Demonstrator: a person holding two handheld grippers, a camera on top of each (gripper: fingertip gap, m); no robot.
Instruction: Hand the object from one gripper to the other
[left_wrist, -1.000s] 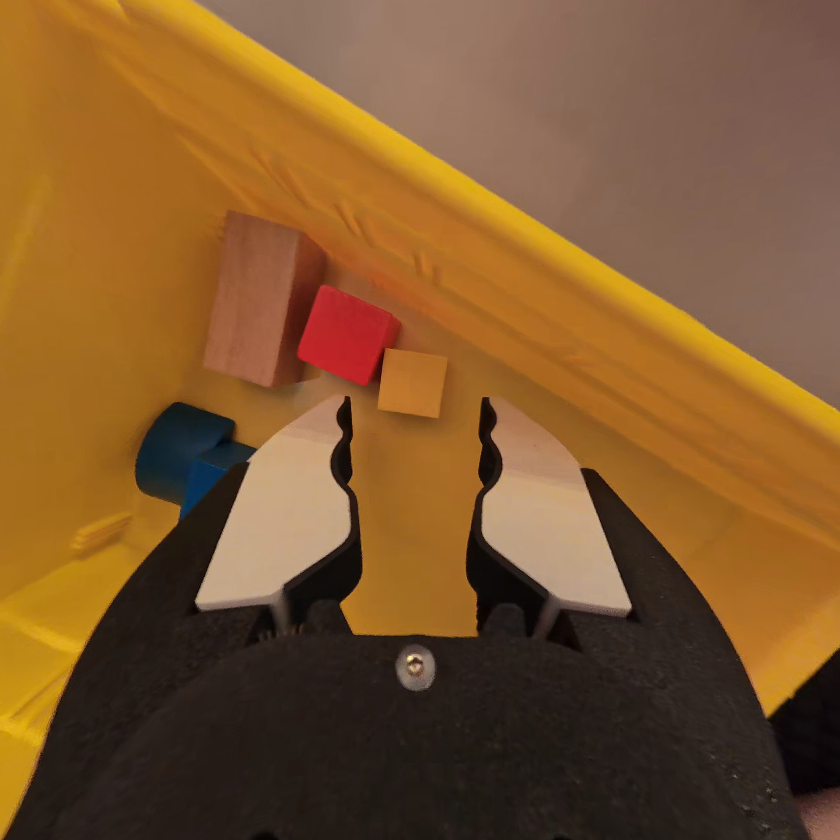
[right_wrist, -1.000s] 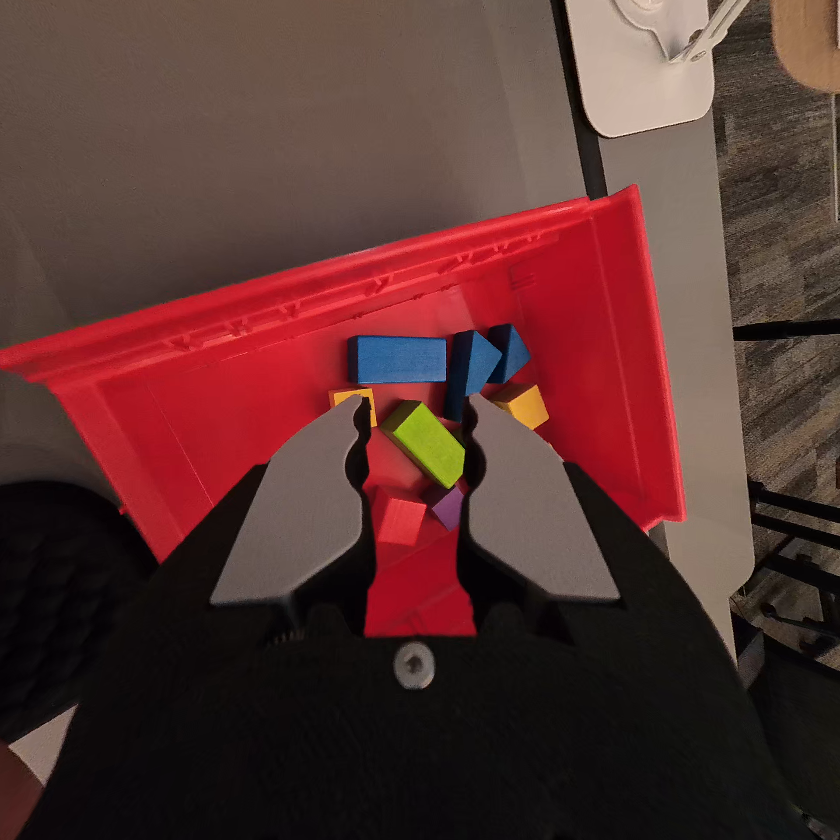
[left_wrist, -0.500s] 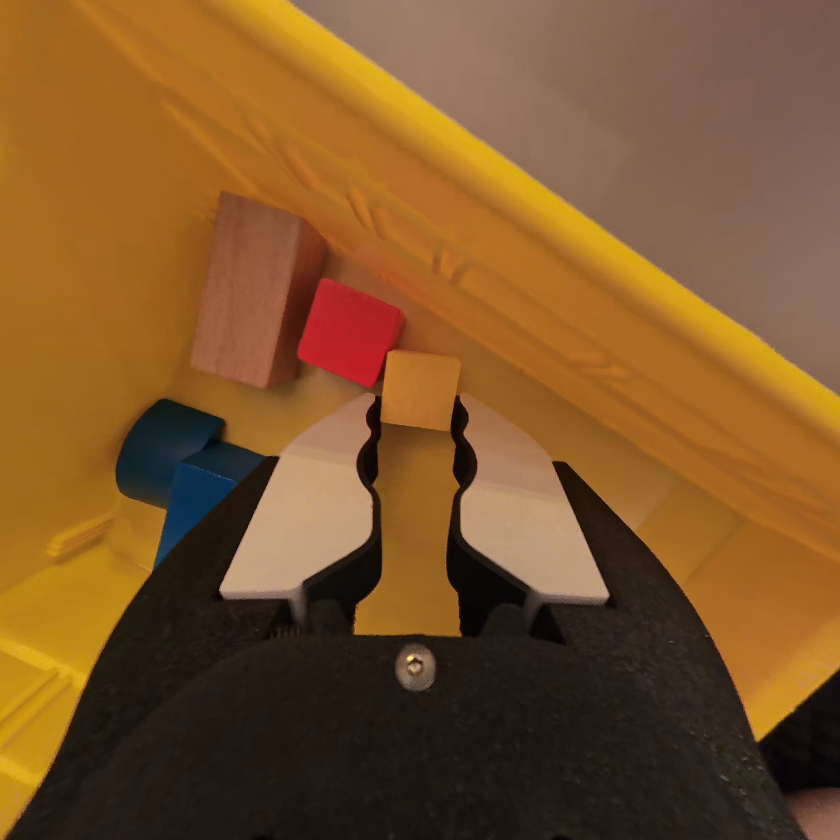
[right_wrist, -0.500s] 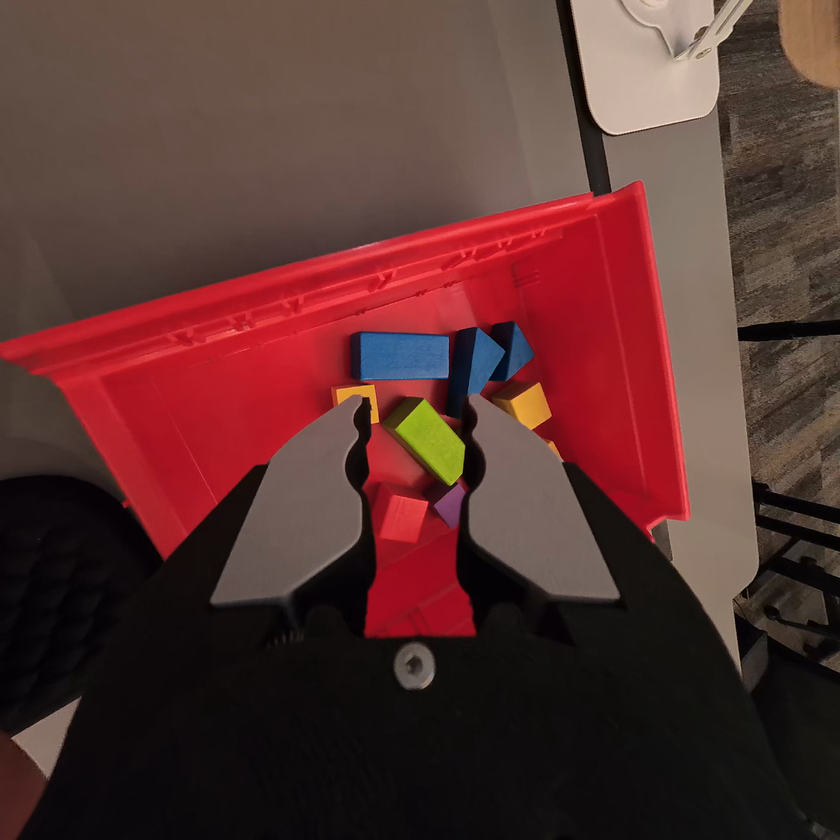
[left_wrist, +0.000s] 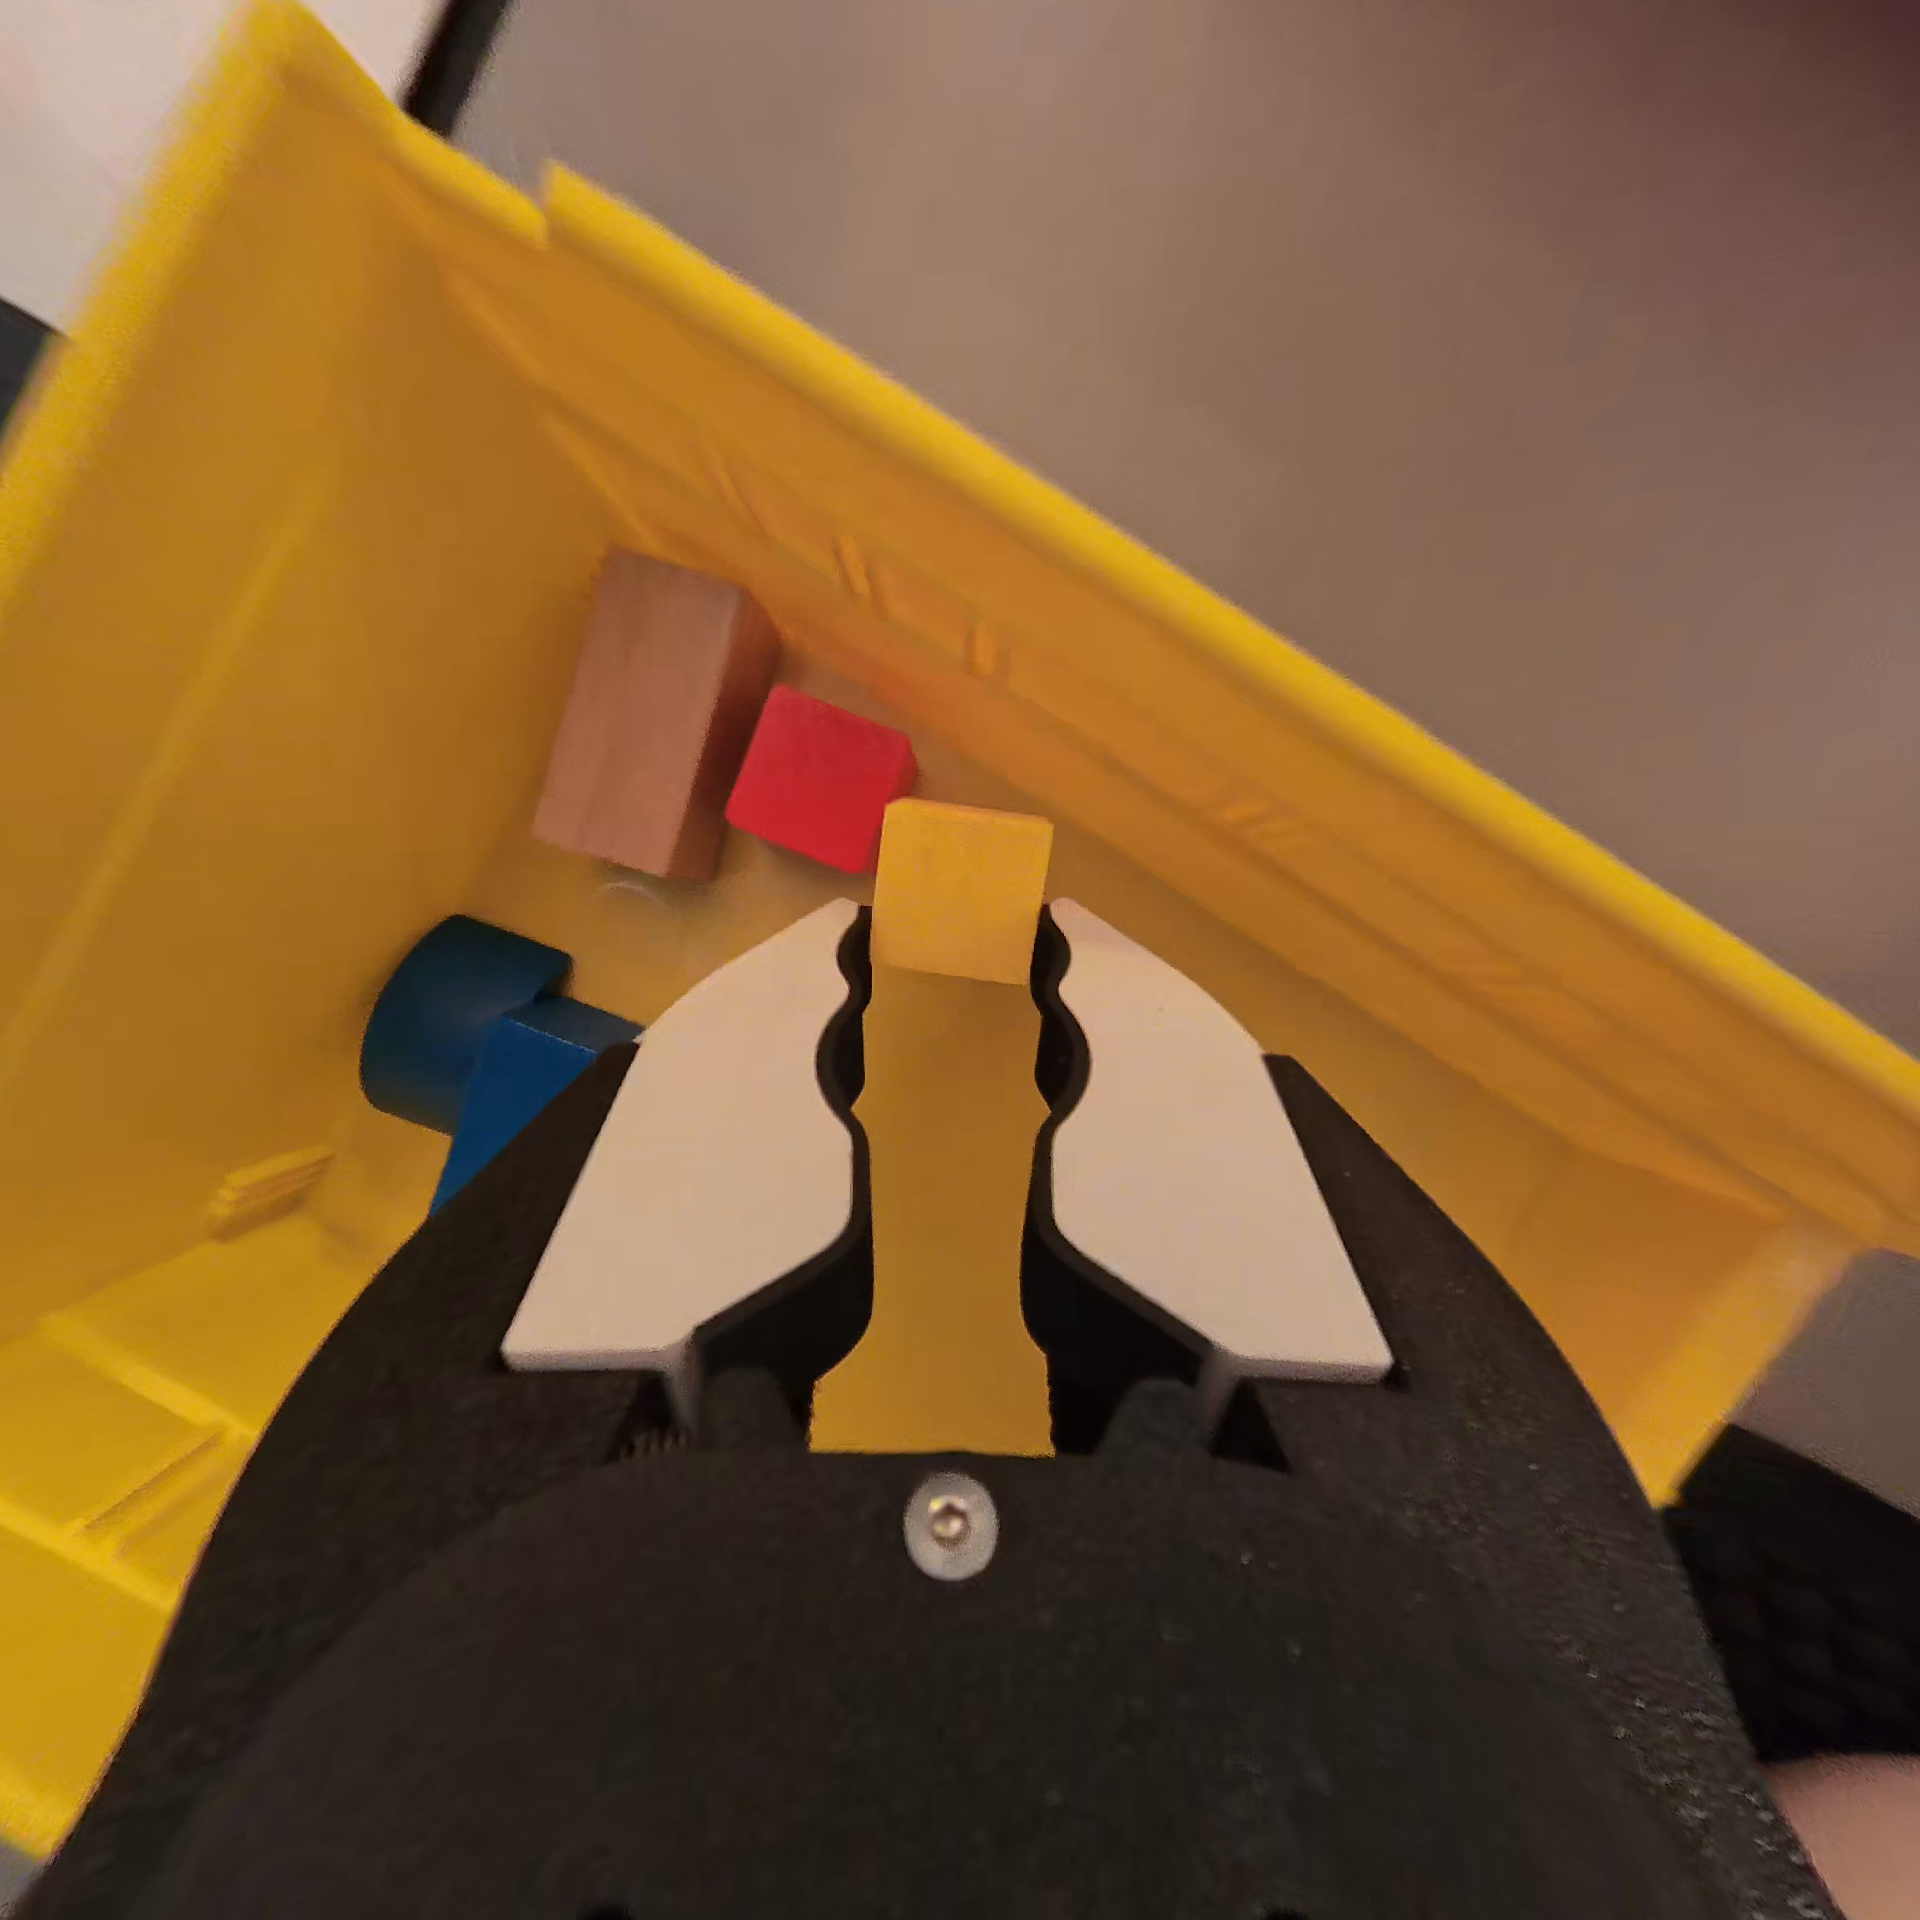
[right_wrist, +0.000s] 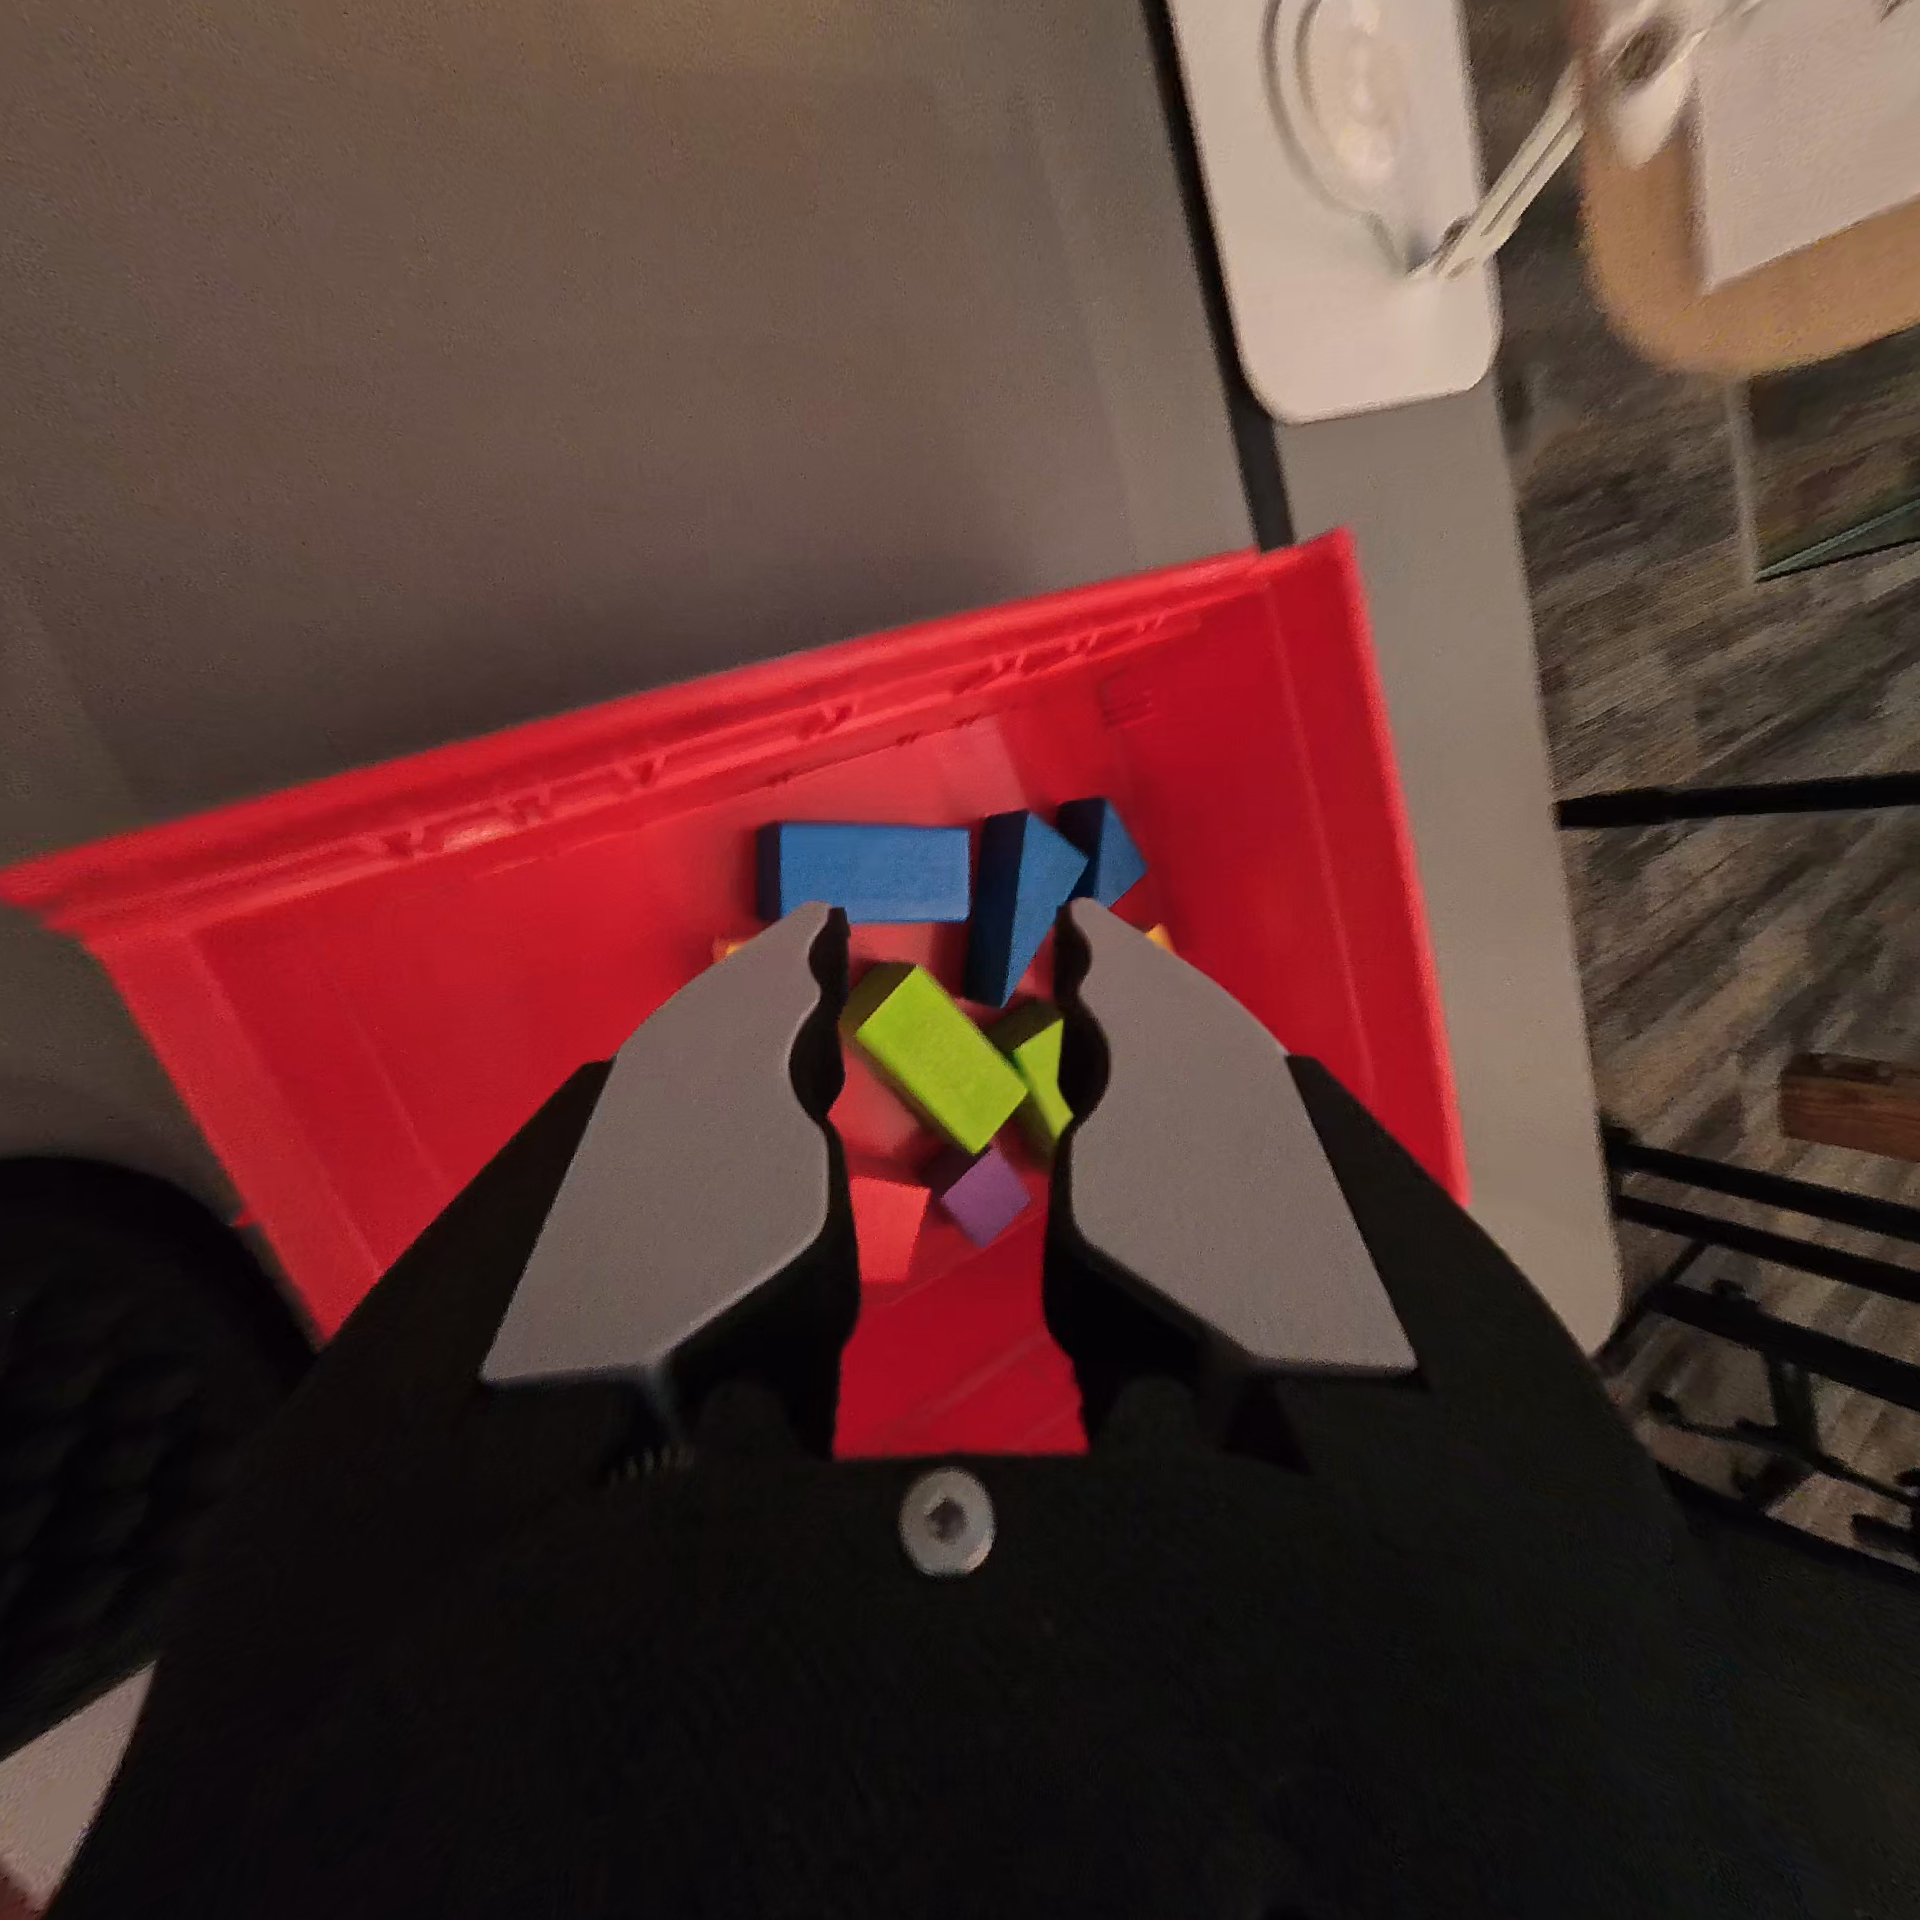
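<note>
Yellow cube (left_wrist: 958, 902) clamped at jaw tips of left gripper (left_wrist: 954, 940), inside yellow bin (left_wrist: 1195, 727). Right gripper (right_wrist: 948, 920) over red bin (right_wrist: 499, 997), jaws apart, empty. Beyond the cube: red cube (left_wrist: 816, 792), then brown block (left_wrist: 649, 717) against bin wall. Blue pieces (left_wrist: 468, 1023) at left. Grey surface (left_wrist: 1351, 312) beyond.

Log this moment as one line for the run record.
left gripper: shut on yellow cube, in yellow bin | right gripper: open, empty, over red bin | handover: not yet done
</note>
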